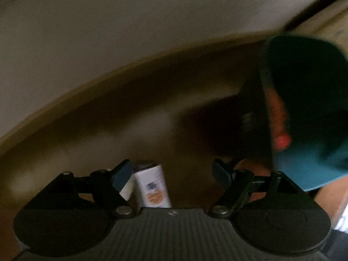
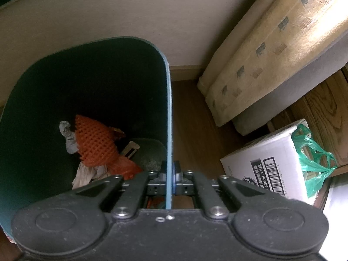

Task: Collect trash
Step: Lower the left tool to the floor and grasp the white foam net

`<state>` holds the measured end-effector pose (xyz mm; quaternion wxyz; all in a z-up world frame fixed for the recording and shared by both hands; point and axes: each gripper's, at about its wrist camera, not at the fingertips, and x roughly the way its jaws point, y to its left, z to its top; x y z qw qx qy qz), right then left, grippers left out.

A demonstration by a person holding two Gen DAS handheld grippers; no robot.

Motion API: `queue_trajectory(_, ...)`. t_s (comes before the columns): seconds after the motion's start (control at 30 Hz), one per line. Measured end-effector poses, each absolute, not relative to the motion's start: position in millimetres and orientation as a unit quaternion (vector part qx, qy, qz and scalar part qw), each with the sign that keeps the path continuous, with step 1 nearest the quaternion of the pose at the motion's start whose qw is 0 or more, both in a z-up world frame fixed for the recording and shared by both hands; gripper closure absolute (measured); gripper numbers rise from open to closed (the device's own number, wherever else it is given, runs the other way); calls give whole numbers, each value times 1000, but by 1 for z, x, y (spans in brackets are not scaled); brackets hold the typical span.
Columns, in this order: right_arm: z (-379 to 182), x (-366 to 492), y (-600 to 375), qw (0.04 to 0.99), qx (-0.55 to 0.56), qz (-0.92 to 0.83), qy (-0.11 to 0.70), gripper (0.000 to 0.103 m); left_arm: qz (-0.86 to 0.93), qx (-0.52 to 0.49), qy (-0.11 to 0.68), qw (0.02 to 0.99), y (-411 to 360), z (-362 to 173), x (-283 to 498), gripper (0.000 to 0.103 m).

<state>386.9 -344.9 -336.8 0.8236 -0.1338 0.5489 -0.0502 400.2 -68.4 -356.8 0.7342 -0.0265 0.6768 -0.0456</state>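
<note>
Your right gripper has its fingers pinched on the near rim of the tall dark teal plastic waste bin, one finger inside the wall and one outside. Just inside the bin, down at its bottom, lies an orange foam fruit net on top of crumpled pale paper scraps, with a grey tissue wad touching the net's far side. Outside the bin, on the wooden floor beside its wall, stands a white cardboard box with a barcode label, and a green plastic bag hangs from the box's side away from the bin. Farther from the bin than the box, a beige patterned mattress leans against the pale wall.

Your left gripper has its fingers spread wide. A small white carton with an orange print sits against the left finger; you grip nothing, though whether the carton rests on the finger cannot be told. This view is blurred. The same teal bin appears beyond the right finger, with the orange net showing faintly inside it, and the floor and wall lie behind.
</note>
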Motion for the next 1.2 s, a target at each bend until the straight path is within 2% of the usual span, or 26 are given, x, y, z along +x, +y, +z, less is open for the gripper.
queue_trajectory(0.07,-337,387,-345,822,-135,-51,551,101,-10,-23,697,717,-54,-386,399,22)
queue_trajectory(0.27,-341,387,-340,816,-153,-51,555,100,102,-131,741,651,18,-465,389,22)
queue_trajectory(0.43,-348,388,-336,807,-173,-47,563,100,180,-240,739,603,58,-520,372,22)
queue_trajectory(0.57,-352,390,-339,801,-179,-57,569,99,223,-285,731,579,74,-553,357,22)
queue_trajectory(0.9,-359,387,-333,788,-196,-61,580,96,238,-301,729,567,68,-593,349,22)
queue_trajectory(1.13,-359,388,-333,787,-201,-60,580,96,254,-287,726,571,63,-602,347,23)
queue_trajectory(1.2,-359,389,-332,787,-200,-60,580,96,250,-278,728,575,58,-603,348,31)
